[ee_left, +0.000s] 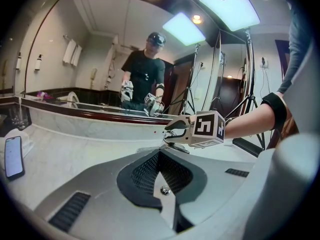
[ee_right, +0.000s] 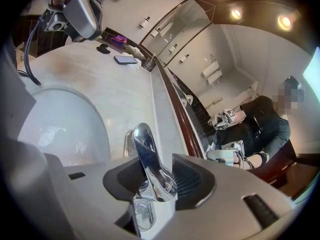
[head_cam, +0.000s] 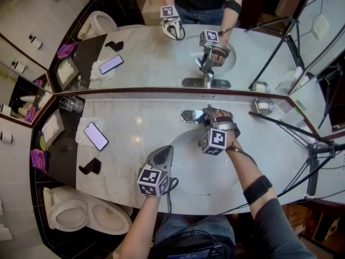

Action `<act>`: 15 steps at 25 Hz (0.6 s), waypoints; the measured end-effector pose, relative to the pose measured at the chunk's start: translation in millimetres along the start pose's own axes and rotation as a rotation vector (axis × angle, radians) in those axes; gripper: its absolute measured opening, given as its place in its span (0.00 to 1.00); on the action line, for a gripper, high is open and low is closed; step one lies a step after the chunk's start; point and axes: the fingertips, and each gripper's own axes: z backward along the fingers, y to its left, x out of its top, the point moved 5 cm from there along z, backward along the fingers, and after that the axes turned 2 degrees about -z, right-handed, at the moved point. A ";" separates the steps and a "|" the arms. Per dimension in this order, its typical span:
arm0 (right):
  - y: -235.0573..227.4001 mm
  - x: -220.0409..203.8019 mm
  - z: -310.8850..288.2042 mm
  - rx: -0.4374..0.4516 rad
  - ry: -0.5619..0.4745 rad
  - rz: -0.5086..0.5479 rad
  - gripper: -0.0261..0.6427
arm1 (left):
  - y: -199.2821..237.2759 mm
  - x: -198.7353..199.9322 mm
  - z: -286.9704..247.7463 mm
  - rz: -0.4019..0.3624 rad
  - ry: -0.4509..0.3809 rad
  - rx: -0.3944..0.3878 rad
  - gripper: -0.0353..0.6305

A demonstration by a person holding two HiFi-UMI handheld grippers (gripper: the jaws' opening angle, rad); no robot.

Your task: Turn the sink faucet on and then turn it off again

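Slippage is the main risk. Right claw [ee_right: 157,173] is clamped on the chrome faucet lever [ee_right: 145,149]. The lever rises between its pads, and rubber looks to be touching metal on both sides. The lever is polished and tapered, and the bite sits low near its base, so leverage is short. Roll or lift too fast and it probably skids out, or swings sideways instead of moving up or down.

Second risk is overshoot. A full-open throw could splash past the sink basin [head_cam: 194,172] below the right claw onto the bench [head_cam: 135,128]. A smartphone [head_cam: 96,136] lies there, well left of the left claw [head_cam: 164,154].

Left claw is clenched on nothing, well apart from the right claw on the near side, so it offers no bracing. Can't tell if water is running.
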 end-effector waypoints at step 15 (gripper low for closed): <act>-12.6 -5.1 1.0 0.056 -0.044 -0.174 0.30 | 4.9 4.7 -5.6 -0.004 0.004 0.008 0.06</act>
